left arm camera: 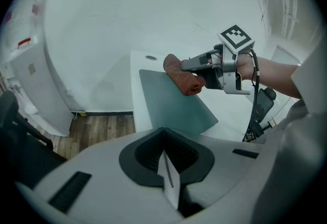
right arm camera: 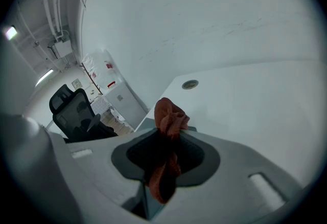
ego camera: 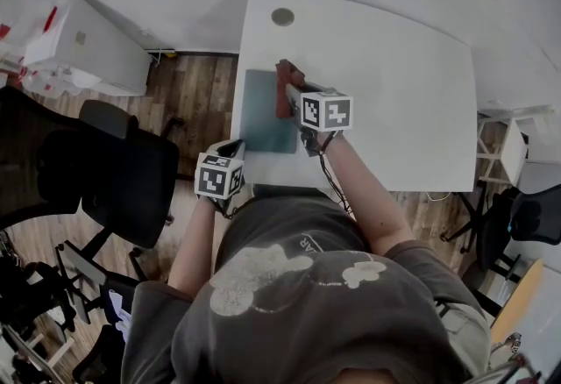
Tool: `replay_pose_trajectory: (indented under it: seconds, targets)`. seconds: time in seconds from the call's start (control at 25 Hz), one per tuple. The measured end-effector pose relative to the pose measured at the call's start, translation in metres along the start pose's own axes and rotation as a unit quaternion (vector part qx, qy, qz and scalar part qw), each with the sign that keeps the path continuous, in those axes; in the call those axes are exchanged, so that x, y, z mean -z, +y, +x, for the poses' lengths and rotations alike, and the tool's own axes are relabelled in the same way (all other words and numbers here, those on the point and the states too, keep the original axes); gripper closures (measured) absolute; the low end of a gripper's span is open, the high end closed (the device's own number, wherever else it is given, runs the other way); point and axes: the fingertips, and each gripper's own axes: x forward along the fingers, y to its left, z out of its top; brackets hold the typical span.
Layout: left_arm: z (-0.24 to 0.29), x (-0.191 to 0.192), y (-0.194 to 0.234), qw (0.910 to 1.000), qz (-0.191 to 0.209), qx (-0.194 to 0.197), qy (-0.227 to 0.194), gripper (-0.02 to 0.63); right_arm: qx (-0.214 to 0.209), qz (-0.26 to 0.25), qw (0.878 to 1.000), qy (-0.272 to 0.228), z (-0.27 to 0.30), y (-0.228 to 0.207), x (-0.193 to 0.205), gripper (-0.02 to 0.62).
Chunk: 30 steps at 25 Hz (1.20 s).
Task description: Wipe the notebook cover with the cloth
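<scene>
Your right gripper fingers pinch the soft rust-red cloth; left gripper fingers, pressed together, could pin the light, probably slippery teal notebook.

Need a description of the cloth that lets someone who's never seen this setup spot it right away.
Start at the white table; a grey-green notebook lies flat near its left edge. By the notebook's far right corner, the right claw is shut on the cloth, a crumpled bunch. It is the only rust-red, soft thing there; everything around it is white, grey or black.
</scene>
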Motion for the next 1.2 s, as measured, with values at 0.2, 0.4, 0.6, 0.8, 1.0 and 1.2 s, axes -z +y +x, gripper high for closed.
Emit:
replay_pose_trajectory:
  seconds: [0.2,0.4,0.6,0.8,1.0,1.2]
  targets:
    - [0.001,-0.002,-0.002,1.0,0.003,-0.001,0.004,0.604,0.007,0.007,1.0,-0.002,-0.008,-0.014,0.0,0.499]
    - [0.0,-0.002,-0.002,1.0,0.001,-0.005,0.0,0.604,0.015,0.012,1.0,-0.004,-0.015,-0.025,0.001,0.499]
    - [0.0,-0.002,-0.002,1.0,0.002,-0.006,0.0,0.604,0.023,0.017,1.0,-0.003,-0.021,-0.033,0.003,0.499]
    - [0.0,-0.001,-0.003,0.9999,0.006,-0.008,0.001,0.604,0.031,0.02,0.999,-0.002,-0.027,-0.041,0.005,0.499]
    - [-0.001,-0.001,-0.003,0.9999,0.006,-0.01,0.0,0.604,0.037,0.021,0.999,0.001,-0.031,-0.043,0.004,0.499]
    - [0.0,-0.002,-0.004,0.9999,0.006,-0.013,-0.001,0.604,0.031,0.022,0.999,-0.002,-0.035,-0.038,0.002,0.499]
